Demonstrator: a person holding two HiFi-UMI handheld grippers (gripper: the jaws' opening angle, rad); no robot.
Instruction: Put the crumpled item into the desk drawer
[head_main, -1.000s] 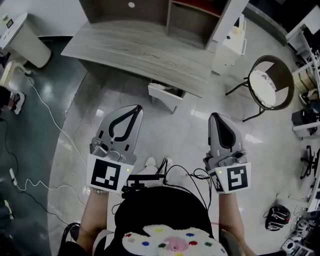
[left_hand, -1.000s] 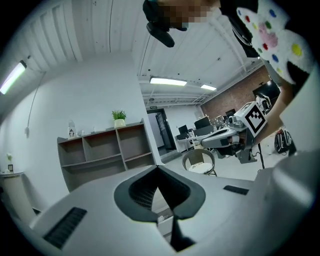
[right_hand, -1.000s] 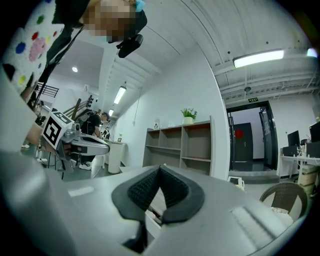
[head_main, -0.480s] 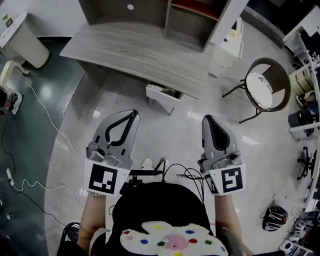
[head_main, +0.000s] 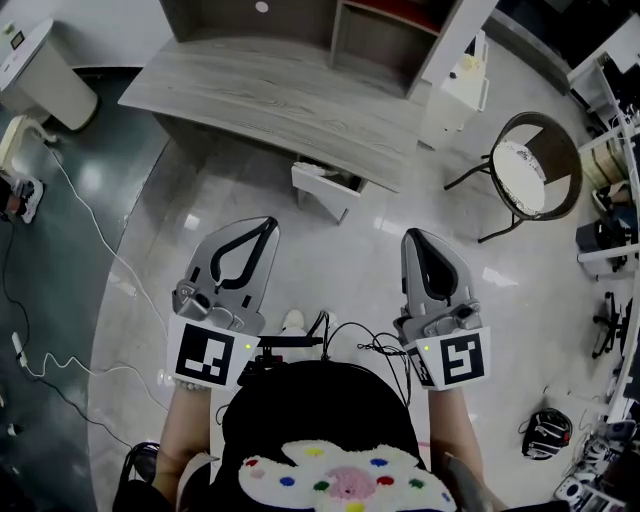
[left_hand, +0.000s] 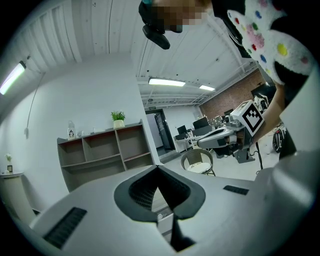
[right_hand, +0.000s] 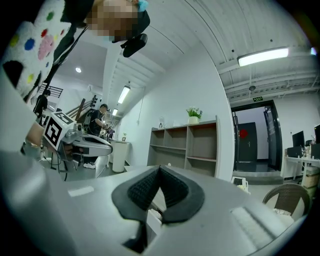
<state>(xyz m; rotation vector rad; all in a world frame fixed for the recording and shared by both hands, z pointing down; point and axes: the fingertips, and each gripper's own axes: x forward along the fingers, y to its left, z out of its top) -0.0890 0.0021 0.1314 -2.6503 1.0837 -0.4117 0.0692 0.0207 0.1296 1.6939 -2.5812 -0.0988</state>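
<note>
Empty and pressed together, the left hand-held gripper (head_main: 268, 224) and right hand-held gripper (head_main: 416, 237) should probably spread before reaching the open white desk drawer (head_main: 325, 190) ahead of them.

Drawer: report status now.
Left claw shut, empty. Right claw shut, empty. Drawer open under desk, claws short of it. Crumpled item not seen. Nothing between.

The head camera sits above the person and looks steeply down, taking in the left gripper (head_main: 268, 222) and right gripper (head_main: 415, 235) close below and the desk (head_main: 280, 100) farther ahead. Each gripper camera rides just behind its own jaws, which fill the lower frame, and faces roughly level across the room. All three views share the shelf unit (head_main: 385, 40) and round chair (head_main: 535, 165). Each gripper view also catches the other gripper off to one side.
</note>
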